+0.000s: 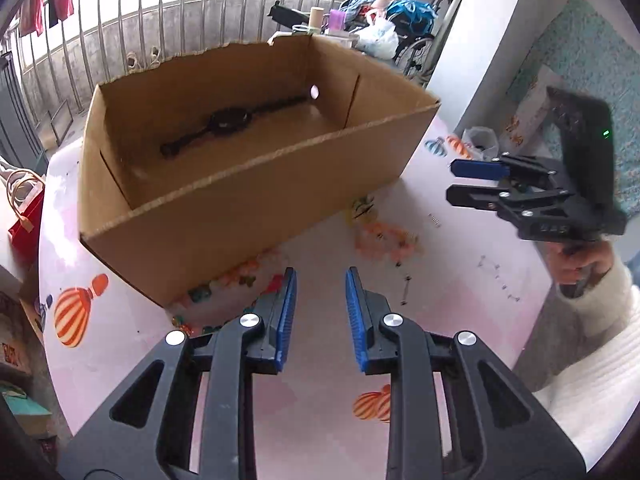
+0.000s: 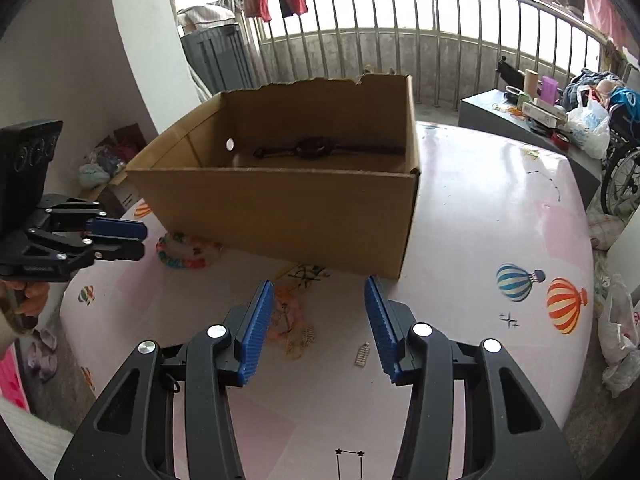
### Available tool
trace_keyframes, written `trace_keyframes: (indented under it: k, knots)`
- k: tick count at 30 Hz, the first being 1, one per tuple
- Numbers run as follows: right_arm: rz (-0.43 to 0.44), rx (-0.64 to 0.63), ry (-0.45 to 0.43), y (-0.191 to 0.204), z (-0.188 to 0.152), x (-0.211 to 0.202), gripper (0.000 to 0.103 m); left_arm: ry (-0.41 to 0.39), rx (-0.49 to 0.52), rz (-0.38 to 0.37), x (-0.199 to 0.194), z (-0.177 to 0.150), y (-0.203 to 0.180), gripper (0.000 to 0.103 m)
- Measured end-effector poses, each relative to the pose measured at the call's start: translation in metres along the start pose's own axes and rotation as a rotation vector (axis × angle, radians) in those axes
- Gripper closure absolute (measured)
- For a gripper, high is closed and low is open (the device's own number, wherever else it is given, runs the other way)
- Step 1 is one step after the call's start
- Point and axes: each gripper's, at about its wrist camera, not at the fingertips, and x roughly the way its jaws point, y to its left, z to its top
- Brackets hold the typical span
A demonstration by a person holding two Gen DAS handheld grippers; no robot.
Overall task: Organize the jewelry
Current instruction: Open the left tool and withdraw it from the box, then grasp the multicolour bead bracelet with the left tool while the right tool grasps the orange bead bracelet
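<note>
only the dark watch [image 1: 228,120] lies in the cardboard box [image 1: 256,200] ahead of the left hand-held gripper [image 1: 320,292], while a beaded bracelet [image 2: 180,256] and small trinkets [image 2: 296,316] wait on the desk [image 2: 480,208] before the right hand-held gripper [image 2: 320,308], both part-open and empty.

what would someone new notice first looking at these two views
The big open cardboard box in the middle of the pink table, with a dark watch lying flat inside it. Next, the colourful jewelry pile on the table just in front of the box, and the two blue-padded hand-held grippers, left and right, both empty above the table.
</note>
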Motion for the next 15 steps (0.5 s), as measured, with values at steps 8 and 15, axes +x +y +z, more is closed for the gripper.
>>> trace_keyframes:
  k: [8, 15]
  knots:
    - [0.048, -0.146, 0.077, 0.034, -0.006, 0.029, 0.056, 0.03, 0.095, 0.153, 0.007, -0.022, 0.017, 0.073]
    - [0.043, -0.248, 0.128, 0.054, -0.007, 0.047, 0.056, 0.029, 0.069, 0.171, 0.004, -0.023, 0.029, 0.093]
